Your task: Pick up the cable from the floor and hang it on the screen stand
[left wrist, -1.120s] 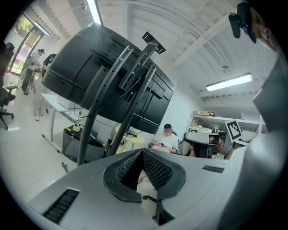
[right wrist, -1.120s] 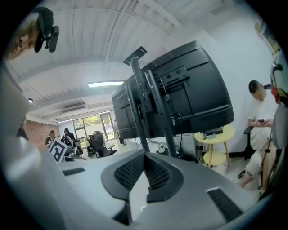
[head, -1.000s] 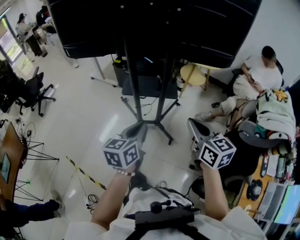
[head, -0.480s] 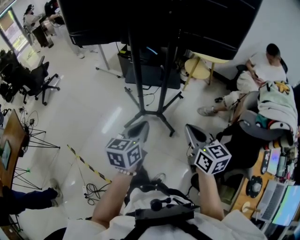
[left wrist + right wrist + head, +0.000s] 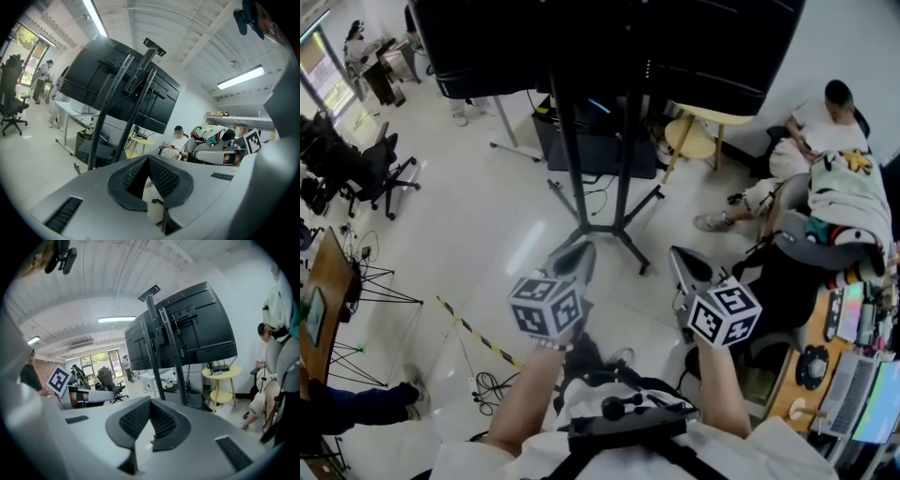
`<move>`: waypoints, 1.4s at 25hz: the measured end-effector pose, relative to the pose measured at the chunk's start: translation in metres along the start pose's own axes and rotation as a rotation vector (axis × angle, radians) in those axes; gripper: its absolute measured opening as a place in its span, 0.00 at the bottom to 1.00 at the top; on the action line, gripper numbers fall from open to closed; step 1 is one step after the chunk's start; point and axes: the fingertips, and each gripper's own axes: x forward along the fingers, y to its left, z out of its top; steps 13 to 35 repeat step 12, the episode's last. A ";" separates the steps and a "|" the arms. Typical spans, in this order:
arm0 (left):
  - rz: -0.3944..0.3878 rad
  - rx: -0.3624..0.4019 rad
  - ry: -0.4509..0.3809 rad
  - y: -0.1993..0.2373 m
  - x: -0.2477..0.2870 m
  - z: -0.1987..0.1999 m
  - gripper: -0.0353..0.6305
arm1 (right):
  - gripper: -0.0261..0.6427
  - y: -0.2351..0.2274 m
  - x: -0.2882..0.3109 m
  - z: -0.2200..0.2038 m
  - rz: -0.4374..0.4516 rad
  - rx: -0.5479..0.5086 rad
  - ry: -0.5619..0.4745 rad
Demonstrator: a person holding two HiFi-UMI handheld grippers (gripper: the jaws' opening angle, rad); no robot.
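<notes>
The screen stand [image 5: 619, 202] rises on black poles from splayed legs, carrying a large black screen [image 5: 609, 42]. A loose black cable [image 5: 486, 384] lies on the floor at lower left, well apart from both grippers. My left gripper [image 5: 574, 255] is held in the air short of the stand's legs, shut and empty. To its right, my right gripper [image 5: 686, 265] is also shut with nothing in it. In the left gripper view the shut jaws of my left gripper [image 5: 147, 161] point at the stand [image 5: 115, 108]. My right gripper [image 5: 150, 404] likewise faces the stand [image 5: 161, 348].
A person [image 5: 811, 141] sits at the right beside a round yellow side table [image 5: 692, 141]. A black box [image 5: 591, 155] stands under the screen. Office chairs [image 5: 370, 169] and a tripod [image 5: 375, 291] are at the left, yellow-black tape [image 5: 473, 337] on the floor, a cluttered desk [image 5: 853, 375] at lower right.
Both grippers stay shut and empty. The right gripper has drifted slightly left and down in the head view, and the whole view has shifted a little.
</notes>
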 end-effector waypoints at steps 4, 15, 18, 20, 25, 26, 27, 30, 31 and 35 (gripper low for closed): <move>0.006 -0.003 -0.003 0.000 0.000 0.001 0.05 | 0.05 0.000 0.001 0.001 0.004 -0.001 -0.003; -0.003 0.016 0.000 -0.009 0.005 0.003 0.05 | 0.05 -0.004 -0.001 0.003 0.004 0.007 -0.016; -0.003 0.016 0.000 -0.009 0.005 0.003 0.05 | 0.05 -0.004 -0.001 0.003 0.004 0.007 -0.016; -0.003 0.016 0.000 -0.009 0.005 0.003 0.05 | 0.05 -0.004 -0.001 0.003 0.004 0.007 -0.016; -0.003 0.016 0.000 -0.009 0.005 0.003 0.05 | 0.05 -0.004 -0.001 0.003 0.004 0.007 -0.016; -0.003 0.016 0.000 -0.009 0.005 0.003 0.05 | 0.05 -0.004 -0.001 0.003 0.004 0.007 -0.016; -0.003 0.016 0.000 -0.009 0.005 0.003 0.05 | 0.05 -0.004 -0.001 0.003 0.004 0.007 -0.016; -0.003 0.016 0.000 -0.009 0.005 0.003 0.05 | 0.05 -0.004 -0.001 0.003 0.004 0.007 -0.016; -0.003 0.016 0.000 -0.009 0.005 0.003 0.05 | 0.05 -0.004 -0.001 0.003 0.004 0.007 -0.016; -0.003 0.016 0.000 -0.009 0.005 0.003 0.05 | 0.05 -0.004 -0.001 0.003 0.004 0.007 -0.016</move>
